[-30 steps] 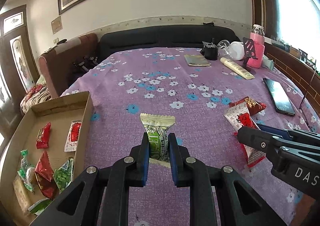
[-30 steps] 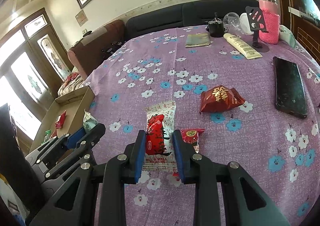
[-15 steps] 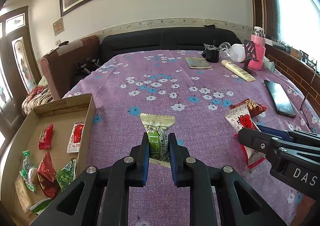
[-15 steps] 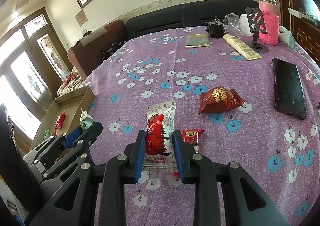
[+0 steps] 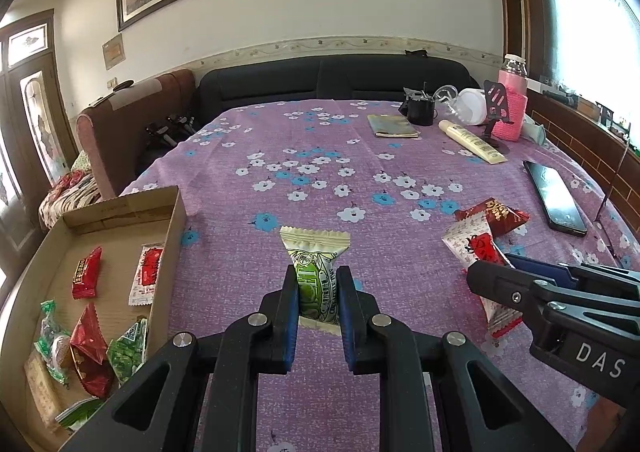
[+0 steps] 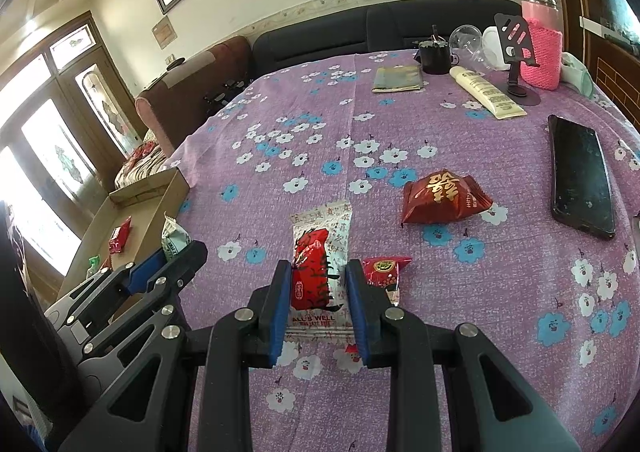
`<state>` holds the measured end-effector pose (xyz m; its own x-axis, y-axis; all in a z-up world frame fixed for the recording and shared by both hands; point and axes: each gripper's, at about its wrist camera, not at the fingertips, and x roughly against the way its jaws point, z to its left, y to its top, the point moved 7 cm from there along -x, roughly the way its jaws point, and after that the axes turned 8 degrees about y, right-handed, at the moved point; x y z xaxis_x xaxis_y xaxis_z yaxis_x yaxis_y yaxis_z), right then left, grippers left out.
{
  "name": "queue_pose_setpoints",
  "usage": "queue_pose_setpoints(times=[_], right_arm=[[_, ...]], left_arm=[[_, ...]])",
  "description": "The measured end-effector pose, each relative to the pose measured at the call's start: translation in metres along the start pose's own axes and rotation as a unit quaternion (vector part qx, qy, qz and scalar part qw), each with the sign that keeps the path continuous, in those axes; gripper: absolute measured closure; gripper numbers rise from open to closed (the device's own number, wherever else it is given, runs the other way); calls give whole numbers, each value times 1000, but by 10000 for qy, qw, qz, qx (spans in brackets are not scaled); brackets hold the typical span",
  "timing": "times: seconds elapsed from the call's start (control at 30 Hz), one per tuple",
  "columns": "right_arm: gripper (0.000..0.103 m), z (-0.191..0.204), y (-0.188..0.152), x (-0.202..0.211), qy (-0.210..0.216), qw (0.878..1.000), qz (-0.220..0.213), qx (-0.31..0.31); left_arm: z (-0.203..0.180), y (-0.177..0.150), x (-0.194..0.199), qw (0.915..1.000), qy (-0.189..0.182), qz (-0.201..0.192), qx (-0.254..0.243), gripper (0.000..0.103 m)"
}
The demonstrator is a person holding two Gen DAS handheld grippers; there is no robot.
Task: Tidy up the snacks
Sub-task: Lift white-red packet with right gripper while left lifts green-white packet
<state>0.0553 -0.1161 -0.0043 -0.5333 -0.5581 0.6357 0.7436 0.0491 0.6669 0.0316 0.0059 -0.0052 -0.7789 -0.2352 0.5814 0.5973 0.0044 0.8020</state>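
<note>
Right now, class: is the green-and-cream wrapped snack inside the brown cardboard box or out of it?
Out. The green-and-cream wrapped snack is clamped in the left gripper over the purple tablecloth, right of the brown cardboard box.

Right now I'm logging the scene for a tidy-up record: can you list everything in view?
Green snack: 1, green-white, in left hand-held gripper.
White-red snack: 1, in right hand-held gripper.
Red pouch: 1, on the cloth.
Small red snack: 1, beside the right pad.
Box: 1, cardboard, left edge, snacks inside.
Phone: 1, black, right.
Tube: 1, cream, far.
Bottle: 1, pink, far right.
Left hand-held gripper: shut on the snack.
Right hand-held gripper: shut on the snack.
</note>
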Motion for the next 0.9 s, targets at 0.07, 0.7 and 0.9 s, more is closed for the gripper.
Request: queue_pose_setpoints(times=[0.07, 0.7, 0.9], right_arm=[[77, 0, 0, 0, 0, 10000, 3, 4], [77, -2, 0, -2, -84, 10000, -20, -17], [77, -4, 0, -3, -96, 9999, 2, -44]], left_arm=[[0, 0, 0, 10000, -17, 3, 2, 85], [1, -1, 0, 10000, -12, 19, 36, 85], [0, -2, 1, 10000, -35, 3, 47, 85]])
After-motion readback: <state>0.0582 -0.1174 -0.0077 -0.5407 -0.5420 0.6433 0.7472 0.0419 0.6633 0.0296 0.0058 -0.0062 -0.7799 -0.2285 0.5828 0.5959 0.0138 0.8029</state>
